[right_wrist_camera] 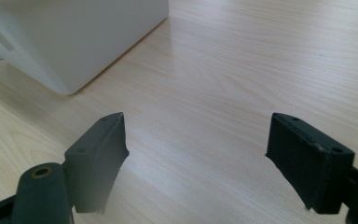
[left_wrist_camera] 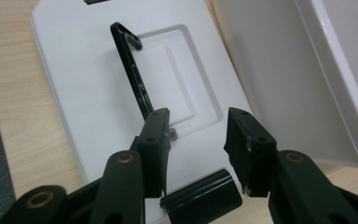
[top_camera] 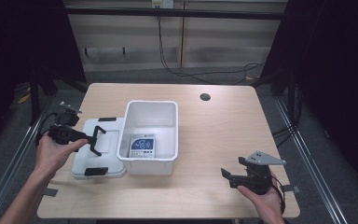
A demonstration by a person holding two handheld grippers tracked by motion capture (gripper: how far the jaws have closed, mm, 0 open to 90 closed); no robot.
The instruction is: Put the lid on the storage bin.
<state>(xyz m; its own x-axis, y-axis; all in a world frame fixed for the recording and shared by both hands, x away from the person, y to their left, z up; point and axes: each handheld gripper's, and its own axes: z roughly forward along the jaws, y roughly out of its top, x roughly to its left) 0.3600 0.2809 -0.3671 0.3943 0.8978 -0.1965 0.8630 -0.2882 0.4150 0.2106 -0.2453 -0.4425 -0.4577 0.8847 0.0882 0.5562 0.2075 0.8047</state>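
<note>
Desk (top_camera: 214, 140) of pale wood at centre frame in the high view, carrying a white open bin (top_camera: 150, 135) just left of centre. A blue-and-white printed item (top_camera: 142, 146) lies on the bin floor, toward its lower edge. White lid (top_camera: 98, 151) lies flat on the desk, touching the bin's left side, with black latches (top_camera: 96, 171) at its upper and lower ends.

Left gripper (top_camera: 95, 140), held in the person's left hand (top_camera: 51, 151) at left of frame, hovers over the lid with its fingers (left_wrist_camera: 154, 135) open and holding nothing. In the left gripper view a thin black handle bar (left_wrist_camera: 130, 74) runs up the lid's recessed panel from beside the left-hand finger; whether the finger touches it cannot be told.

Right gripper (top_camera: 227, 176), held in the right hand (top_camera: 263, 200) at lower right of frame, sits low over bare desk, well apart from the bin. Its fingers (right_wrist_camera: 98, 158) are spread wide and empty in the right gripper view, with the bin's corner at upper left.
</note>
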